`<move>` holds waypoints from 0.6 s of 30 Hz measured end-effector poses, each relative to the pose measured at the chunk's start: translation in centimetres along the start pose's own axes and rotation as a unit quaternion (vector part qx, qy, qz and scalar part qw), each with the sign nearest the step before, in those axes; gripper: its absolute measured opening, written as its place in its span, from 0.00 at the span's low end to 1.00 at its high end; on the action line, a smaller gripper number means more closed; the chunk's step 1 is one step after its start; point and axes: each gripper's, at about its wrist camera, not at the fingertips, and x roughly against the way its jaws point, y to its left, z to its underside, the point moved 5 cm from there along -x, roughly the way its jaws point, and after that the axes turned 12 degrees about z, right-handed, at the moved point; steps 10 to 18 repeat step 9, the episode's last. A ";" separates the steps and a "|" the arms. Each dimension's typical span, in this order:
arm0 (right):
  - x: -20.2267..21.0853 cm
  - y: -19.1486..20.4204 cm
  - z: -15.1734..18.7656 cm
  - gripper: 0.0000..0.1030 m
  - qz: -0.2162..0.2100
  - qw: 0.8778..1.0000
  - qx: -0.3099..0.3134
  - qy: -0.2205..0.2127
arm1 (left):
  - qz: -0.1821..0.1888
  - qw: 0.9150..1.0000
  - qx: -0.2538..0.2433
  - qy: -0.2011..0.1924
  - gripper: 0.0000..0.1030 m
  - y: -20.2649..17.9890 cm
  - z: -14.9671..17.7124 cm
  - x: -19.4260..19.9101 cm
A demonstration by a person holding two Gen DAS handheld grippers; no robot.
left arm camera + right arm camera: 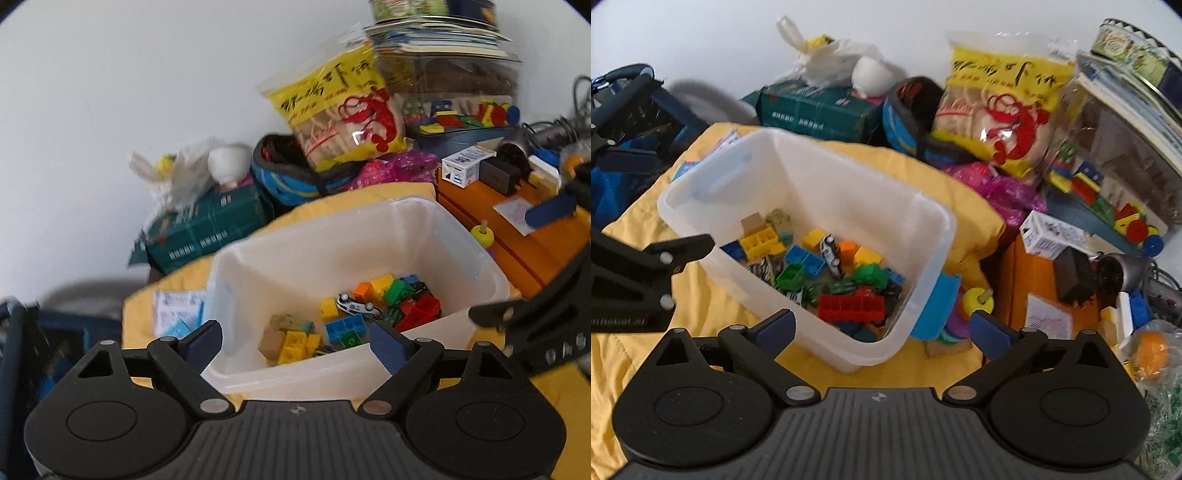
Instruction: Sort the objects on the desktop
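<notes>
Your left gripper (295, 345) spread and empty at the near wall of the translucent bin (413, 221), your right gripper (882, 330) likewise spread wide, toy bricks (851, 308) and a toy car (829, 253) inside it, yellow cloth (960, 192) beneath, yellow snack bag (1001, 110) behind.

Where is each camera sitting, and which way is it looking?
Left wrist view: sits on the left gripper, looking forward past its open jaws down into the clear bin of toy blocks; the right gripper pokes in at the right edge.
Right wrist view: sits on the right gripper, jaws open, looking at the same bin from its other side; the left gripper shows at the left edge.
Both share: the bin, blocks, yellow cloth, yellow snack bag.
</notes>
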 end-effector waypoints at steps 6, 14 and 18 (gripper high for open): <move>-0.6 0.0 0.1 1.00 -0.014 1.000 -0.019 0.018 | 0.003 1.000 -0.009 0.018 0.87 -0.3 0.4 -0.7; -0.8 -0.1 0.3 1.00 -0.020 0.999 -0.029 0.021 | 0.002 1.000 0.004 0.013 0.87 0.0 0.2 -0.5; -0.8 -0.1 0.3 1.00 -0.020 0.999 -0.029 0.021 | 0.002 1.000 0.004 0.013 0.87 0.0 0.2 -0.5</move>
